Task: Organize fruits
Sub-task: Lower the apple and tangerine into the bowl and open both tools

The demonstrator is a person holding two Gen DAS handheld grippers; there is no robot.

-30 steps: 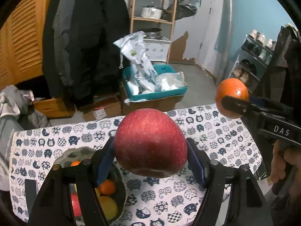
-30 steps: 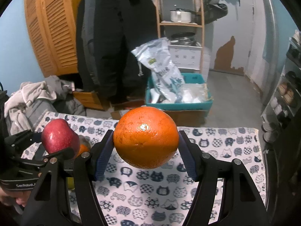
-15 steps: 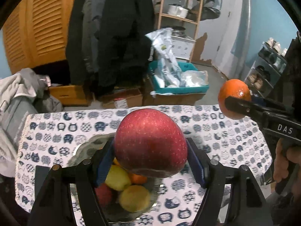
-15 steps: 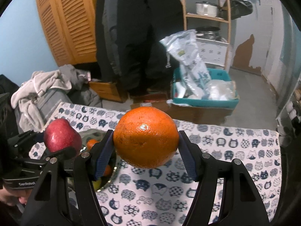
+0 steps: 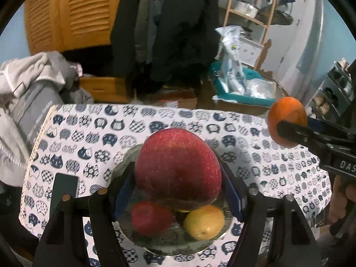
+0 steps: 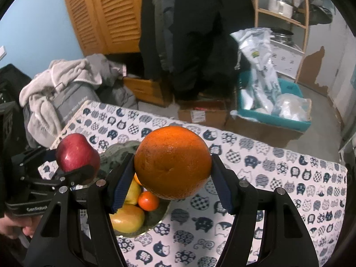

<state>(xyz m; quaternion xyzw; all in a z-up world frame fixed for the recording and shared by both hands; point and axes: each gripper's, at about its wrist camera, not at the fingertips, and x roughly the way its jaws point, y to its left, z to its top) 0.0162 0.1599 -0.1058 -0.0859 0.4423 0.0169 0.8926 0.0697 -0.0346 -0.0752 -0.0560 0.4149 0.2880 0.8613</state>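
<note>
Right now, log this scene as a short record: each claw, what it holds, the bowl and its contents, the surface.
left claw: shut on red apple, above the bowl
right claw: shut on large orange, beside the bowl's edge
bowl: on the table, already holding fruit
bowl contents: second red apple, yellow fruit, small orange
surface: cat-print tablecloth

Both wrist cams look steeply down, close – sharing bowl (image 5: 142, 242) & tablecloth (image 6: 278, 171).
</note>
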